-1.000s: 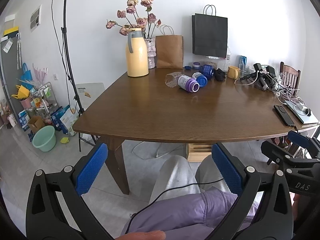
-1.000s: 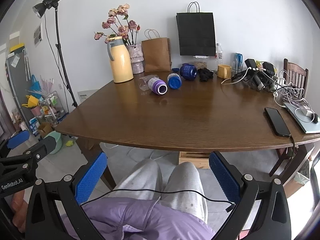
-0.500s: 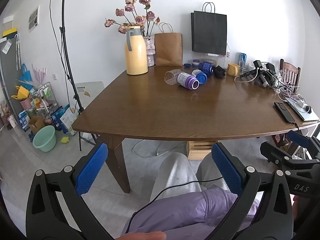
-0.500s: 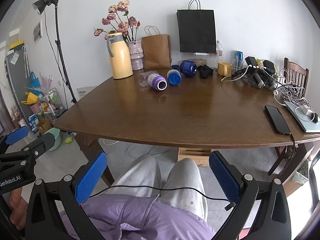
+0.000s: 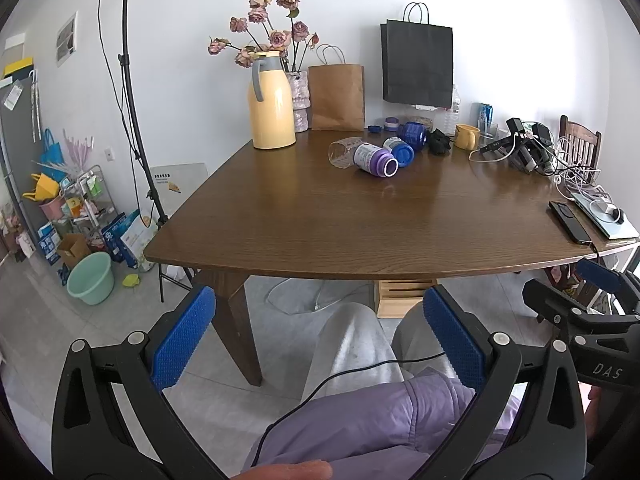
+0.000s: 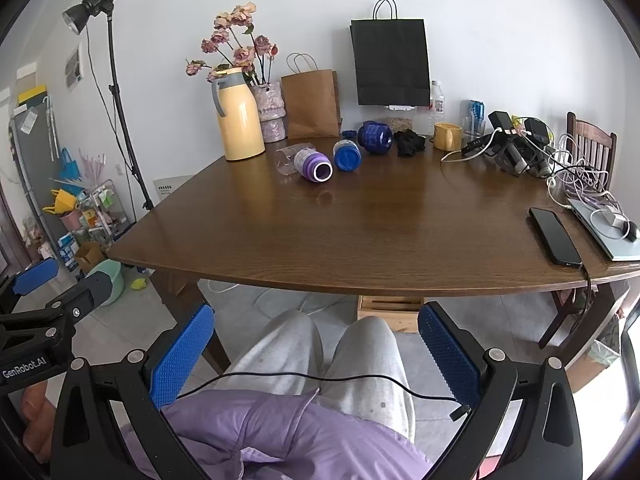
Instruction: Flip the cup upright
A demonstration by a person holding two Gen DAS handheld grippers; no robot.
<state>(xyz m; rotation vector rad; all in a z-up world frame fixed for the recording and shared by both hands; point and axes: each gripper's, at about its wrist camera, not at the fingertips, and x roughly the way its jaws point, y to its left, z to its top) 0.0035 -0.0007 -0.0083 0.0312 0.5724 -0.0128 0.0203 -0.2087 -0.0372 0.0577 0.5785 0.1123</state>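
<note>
Three cups lie on their sides at the far middle of the brown table (image 5: 320, 220): a purple cup (image 5: 376, 159) with its mouth toward me, a blue cup (image 5: 399, 151) beside it, and a clear plastic cup (image 5: 342, 152) behind the purple one. They also show in the right wrist view: purple cup (image 6: 314, 164), blue cup (image 6: 346, 155), clear cup (image 6: 289, 157). My left gripper (image 5: 320, 332) is open and empty, low over the person's lap, well short of the table. My right gripper (image 6: 316, 340) is open and empty, likewise in front of the table edge.
A yellow thermos jug (image 5: 270, 106), flower vase, brown bag (image 5: 337, 96) and black bag stand at the back. A dark blue jar (image 6: 374, 136), yellow mug (image 6: 446, 136), cables, a phone (image 6: 554, 236) and a laptop lie at the right. A light stand (image 5: 128, 92) stands left.
Both grippers have drifted slightly, shifting the view of the table a little. The cups have not moved and both grippers stay open.
</note>
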